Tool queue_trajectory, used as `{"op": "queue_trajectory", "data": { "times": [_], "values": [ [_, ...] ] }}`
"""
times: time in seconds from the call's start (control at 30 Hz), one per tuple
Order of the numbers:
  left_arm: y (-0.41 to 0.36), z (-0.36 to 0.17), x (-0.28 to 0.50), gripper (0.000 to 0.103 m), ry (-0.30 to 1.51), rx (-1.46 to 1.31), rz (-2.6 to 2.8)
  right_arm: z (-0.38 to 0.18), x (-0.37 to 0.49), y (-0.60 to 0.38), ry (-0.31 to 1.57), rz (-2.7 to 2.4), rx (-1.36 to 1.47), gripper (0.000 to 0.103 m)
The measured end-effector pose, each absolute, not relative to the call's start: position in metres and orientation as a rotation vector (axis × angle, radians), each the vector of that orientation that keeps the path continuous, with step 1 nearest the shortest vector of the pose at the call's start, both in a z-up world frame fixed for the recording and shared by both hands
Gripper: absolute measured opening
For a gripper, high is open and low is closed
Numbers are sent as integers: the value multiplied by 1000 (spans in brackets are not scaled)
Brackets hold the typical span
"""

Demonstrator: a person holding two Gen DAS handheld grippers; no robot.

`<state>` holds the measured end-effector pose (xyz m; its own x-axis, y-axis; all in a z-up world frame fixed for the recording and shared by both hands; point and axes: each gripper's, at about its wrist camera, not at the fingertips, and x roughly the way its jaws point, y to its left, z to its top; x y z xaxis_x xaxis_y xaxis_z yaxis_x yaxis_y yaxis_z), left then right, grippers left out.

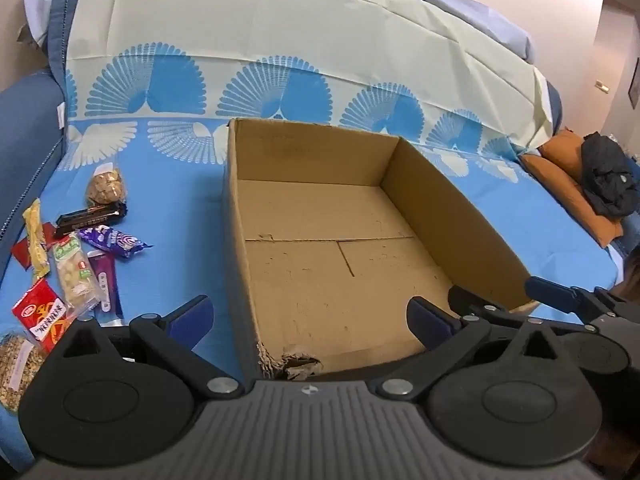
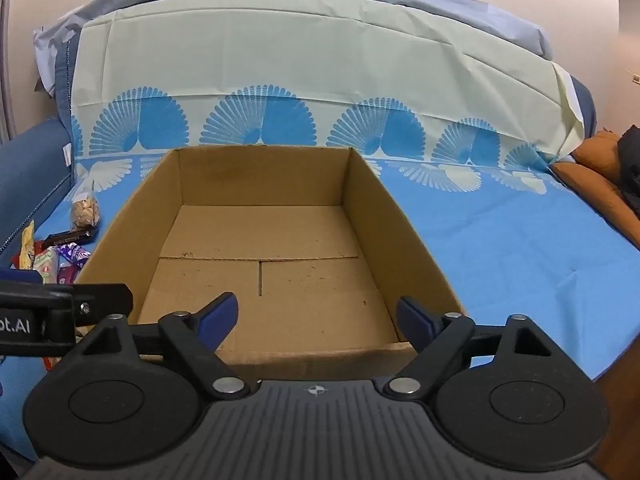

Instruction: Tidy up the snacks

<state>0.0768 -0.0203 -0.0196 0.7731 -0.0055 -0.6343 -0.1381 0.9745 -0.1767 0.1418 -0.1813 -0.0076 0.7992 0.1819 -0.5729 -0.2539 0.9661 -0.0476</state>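
An open cardboard box [image 1: 448, 204] with nothing in it sits on a blue cloth; it also shows in the right wrist view [image 2: 404, 232]. Several snack packets lie left of it: a bag of nuts [image 1: 106, 188], a black bar [image 1: 92, 216], a purple packet [image 1: 116, 240], a green-and-white packet [image 1: 74, 276] and a red packet [image 1: 40, 312]. They show at the left edge of the right wrist view [image 2: 68, 252]. My left gripper [image 1: 308, 320] is open and empty over the box's near left corner. My right gripper [image 2: 318, 320] is open and empty at the box's near wall.
The cloth covers a sofa seat and backrest [image 1: 280, 28]. A blue armrest [image 1: 24, 128] is at the left. An orange cushion [image 1: 568, 184] with a black garment [image 1: 608, 176] lies at the right. The box's near corner is torn [image 1: 292, 360].
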Motion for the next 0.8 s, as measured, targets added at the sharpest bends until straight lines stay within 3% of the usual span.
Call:
{"op": "queue_trajectory", "data": {
  "times": [0.8],
  "values": [
    [-19, -18, 73, 103, 648, -218, 26, -7, 138, -187, 577, 239, -114, 86]
  ]
}}
